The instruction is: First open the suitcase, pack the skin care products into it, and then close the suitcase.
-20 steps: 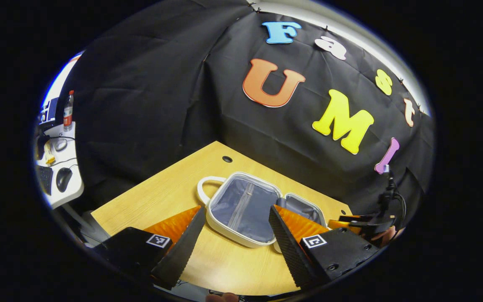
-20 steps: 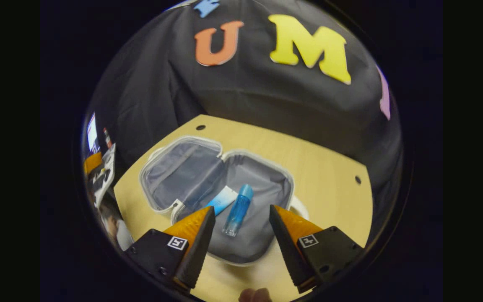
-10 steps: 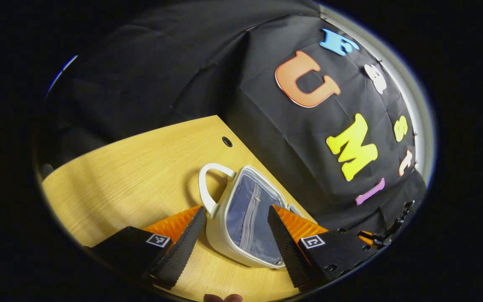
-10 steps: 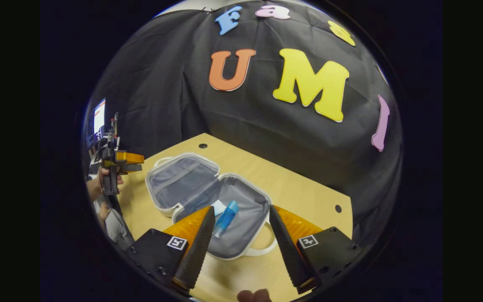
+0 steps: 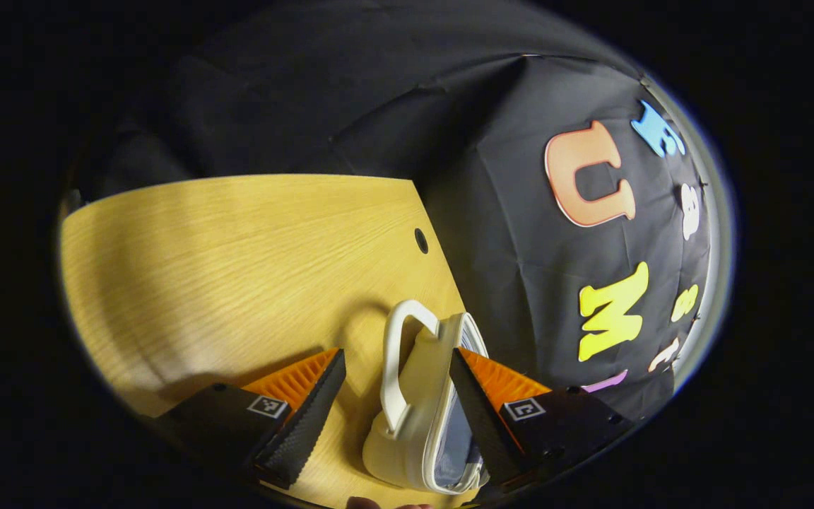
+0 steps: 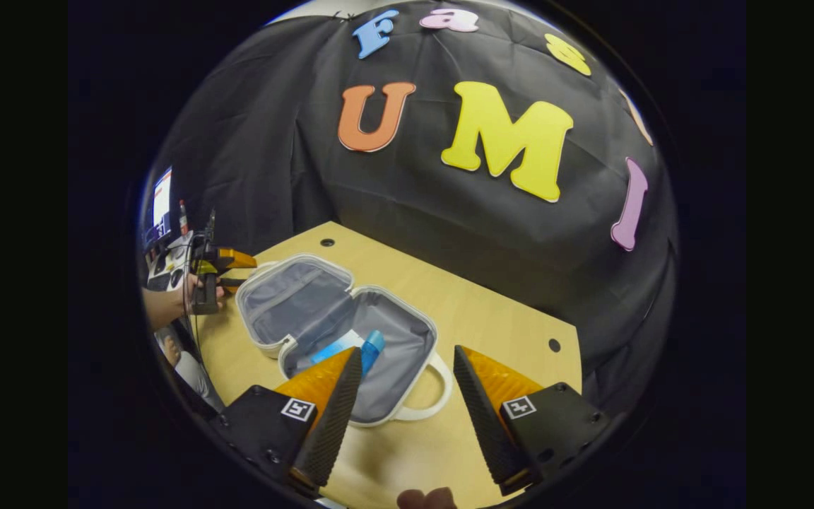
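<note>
Suitcase (image 6: pixel 336 332), a small white hard-shell case with a grey lining, lies spread open on the wooden table (image 6: pixel 492 318) in the right gripper view, its two halves side by side and a white handle (image 6: pixel 429 396) curving out at the 5 o'clock edge of the nearer half. A blue bottle (image 6: pixel 372 348) and a blue-and-white tube (image 6: pixel 333 348) rest in the nearer half, partly hidden behind one finger of the right gripper (image 6: pixel 401 417). That gripper hangs over the table at the near edge of the case, its two fingers set wide apart and holding nothing. At 9 o'clock in the same view, a hand (image 6: pixel 191 293) holds the left gripper (image 6: pixel 227 268) just beside the far half of the case; whether it touches the shell cannot be told.

In the left gripper view, the left gripper (image 5: pixel 396 410) has its fingers spread wide with the suitcase (image 5: pixel 425 410) standing between them, seen edge-on with its second handle (image 5: pixel 396 360) facing the camera. One finger (image 5: pixel 481 417) lies against or just in front of the rim of the case; the other finger stands clear of it over bare table (image 5: pixel 237 261). A round hole (image 5: pixel 421 240) marks the tabletop at 12 o'clock from the case, near the black cloth wall (image 5: pixel 350 106).
</note>
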The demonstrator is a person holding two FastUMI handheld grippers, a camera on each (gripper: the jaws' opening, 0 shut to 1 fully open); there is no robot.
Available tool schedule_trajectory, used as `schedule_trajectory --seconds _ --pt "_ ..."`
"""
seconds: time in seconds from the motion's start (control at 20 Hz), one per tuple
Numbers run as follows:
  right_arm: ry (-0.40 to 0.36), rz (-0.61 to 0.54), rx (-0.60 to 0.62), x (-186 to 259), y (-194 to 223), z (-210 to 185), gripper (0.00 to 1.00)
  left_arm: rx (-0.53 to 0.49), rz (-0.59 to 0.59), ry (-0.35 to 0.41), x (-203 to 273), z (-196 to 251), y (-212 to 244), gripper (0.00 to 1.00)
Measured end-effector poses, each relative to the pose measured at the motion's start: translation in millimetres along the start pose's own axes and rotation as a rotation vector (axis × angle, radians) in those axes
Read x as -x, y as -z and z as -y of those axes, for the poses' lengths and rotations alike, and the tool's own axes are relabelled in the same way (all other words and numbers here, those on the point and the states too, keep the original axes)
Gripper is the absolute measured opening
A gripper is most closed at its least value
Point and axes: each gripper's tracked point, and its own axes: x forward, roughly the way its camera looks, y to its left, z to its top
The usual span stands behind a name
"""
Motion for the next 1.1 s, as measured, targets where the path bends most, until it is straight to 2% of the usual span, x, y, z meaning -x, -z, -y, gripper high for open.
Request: schedule_trajectory --seconds 0.05,0.1,0.15,0.2,0.25,0.3,0.35,0.4,0.45,0.7,0.95,1.1 --pt "0.001 0.0 -0.011 1 0 1 0.78 0.016 -0.01 0.0 -5 1 3 0.9" --pt "0.002 -0.001 -0.021 2 0 1 0.78 0.021 -0.021 -0.015 -14 -2 5 0.96" --pt "0.002 0.001 -0.029 2 0 2 0.78 0.023 -0.03 -0.028 -19 -4 9 0.74" --pt "0.001 0.005 -0.033 3 0 2 0.78 0.026 -0.032 -0.043 -23 -5 10 0.81" --pt "-0.001 0.007 -0.037 4 1 1 0.78 0.032 -0.032 -0.047 -28 -3 12 0.59" --pt "-0.007 0.01 -0.039 5 1 -1 0.77 0.037 -0.031 -0.057 -28 -2 9 0.53" --pt "-0.014 0.01 -0.039 6 3 -2 0.77 0.035 -0.022 -0.077 -30 -3 9 0.39" --pt "-0.02 0.007 -0.04 9 4 -4 0.77 0.034 -0.007 -0.097 -31 -4 6 0.34" --pt "-0.028 0.008 -0.045 10 3 -5 0.78 0.028 0.004 -0.108 -28 -3 3 0.2" --pt "-0.037 0.066 -0.073 21 -10 -2 0.78 -0.067 0.052 -0.091 -11 36 -5 0.07" --pt "-0.014 0.141 -0.133 36 -20 12 0.77 -0.293 0.105 -0.074 16 104 -8 0.06" --pt "-0.018 0.161 -0.157 46 -18 18 0.77 -0.415 0.126 -0.052 29 151 6 0.06"
